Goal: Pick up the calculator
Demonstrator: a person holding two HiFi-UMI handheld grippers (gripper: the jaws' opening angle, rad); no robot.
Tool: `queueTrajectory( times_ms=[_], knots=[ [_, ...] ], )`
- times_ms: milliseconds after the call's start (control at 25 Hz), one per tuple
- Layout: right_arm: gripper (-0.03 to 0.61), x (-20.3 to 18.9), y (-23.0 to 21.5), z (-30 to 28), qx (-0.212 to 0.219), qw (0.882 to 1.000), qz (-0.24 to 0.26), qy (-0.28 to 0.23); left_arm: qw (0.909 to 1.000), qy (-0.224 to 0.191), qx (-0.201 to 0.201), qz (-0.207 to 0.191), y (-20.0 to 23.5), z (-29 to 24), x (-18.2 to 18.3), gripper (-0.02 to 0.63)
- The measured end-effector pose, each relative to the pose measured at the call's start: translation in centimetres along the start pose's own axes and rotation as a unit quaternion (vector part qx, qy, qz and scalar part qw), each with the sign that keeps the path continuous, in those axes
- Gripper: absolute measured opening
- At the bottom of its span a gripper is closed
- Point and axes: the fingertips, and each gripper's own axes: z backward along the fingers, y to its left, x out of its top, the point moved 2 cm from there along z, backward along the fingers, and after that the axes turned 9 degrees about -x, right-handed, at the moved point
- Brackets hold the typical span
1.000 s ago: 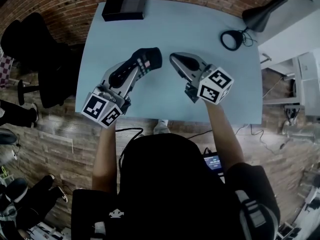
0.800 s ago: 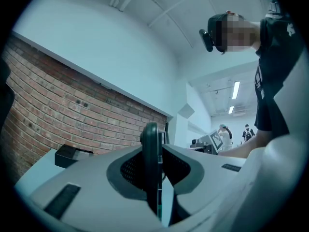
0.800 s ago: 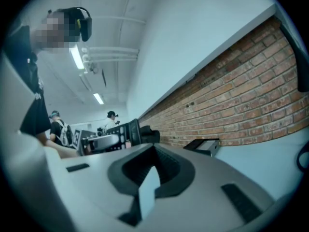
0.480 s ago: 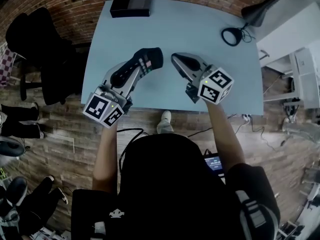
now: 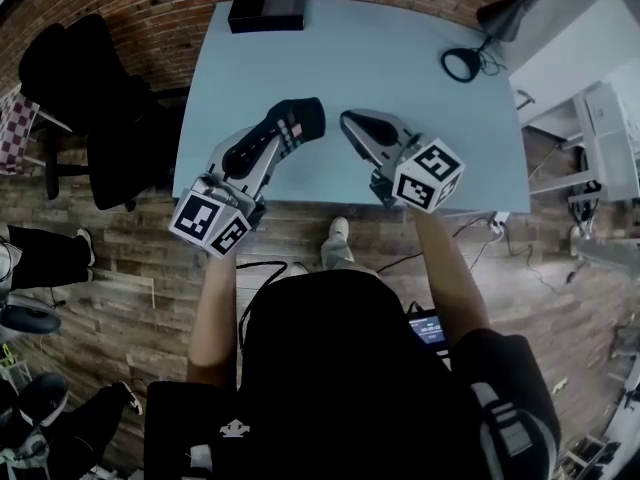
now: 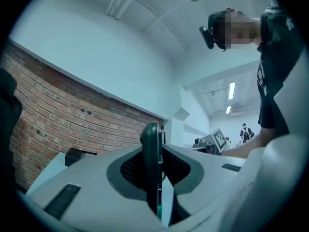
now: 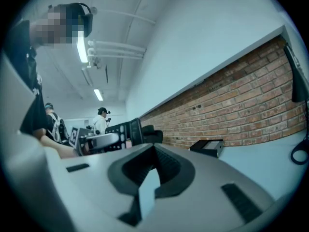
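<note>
Calculator [image 5: 300, 120]: it sits in your left gripper [image 5: 288, 131], whose two jaws are pressed against its flat faces. In the head view its dark body and rows of keys stick out past the jaw tips, over the near half of the pale blue table [image 5: 400, 58]. In the left gripper view you see it edge-on, a thin dark slab [image 6: 150, 153] standing upright between the pads, with brick wall and ceiling beyond it. It appears to be carried clear of the tabletop, not resting on it.

Your right gripper [image 5: 350, 123] is just beside the left one, apart from it. Its jaws are drawn together with nothing between them.

At the table's far edge lies a black box [image 5: 267, 8], well away from both tools. A dark ring with a cable [image 5: 462, 65] lies near the far right corner.

Judging by this, the pick-up itself looks done. All that seems left is to keep the grip steady.
</note>
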Motion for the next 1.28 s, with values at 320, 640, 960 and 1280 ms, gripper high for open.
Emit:
queueTrajectory(
  times_ms=[320, 640, 960, 1280],
  knots=[
    [0.005, -1.5, 3.4, 1.9, -0.014, 1.000, 0.011, -0.001, 0.9998, -0.009, -0.016, -0.004, -2.4, 2.9, -0.5, 0.083],
    [0.005, -1.3, 5.3, 3.1, -0.029, 0.999, 0.013, 0.001, 0.9996, -0.012, -0.025, -0.002, -3.6, 4.2, 0.2, 0.083],
    [0.005, -0.7, 5.8, 3.5, -0.035, 0.999, 0.018, -0.005, 0.9995, -0.013, -0.027, -0.005, -4.0, 4.2, 0.6, 0.083],
    [0.005, -0.6, 5.3, 5.4, -0.033, 0.999, 0.020, -0.009, 0.9994, -0.017, -0.028, -0.009, -5.7, 3.0, 0.3, 0.083]
  ],
)
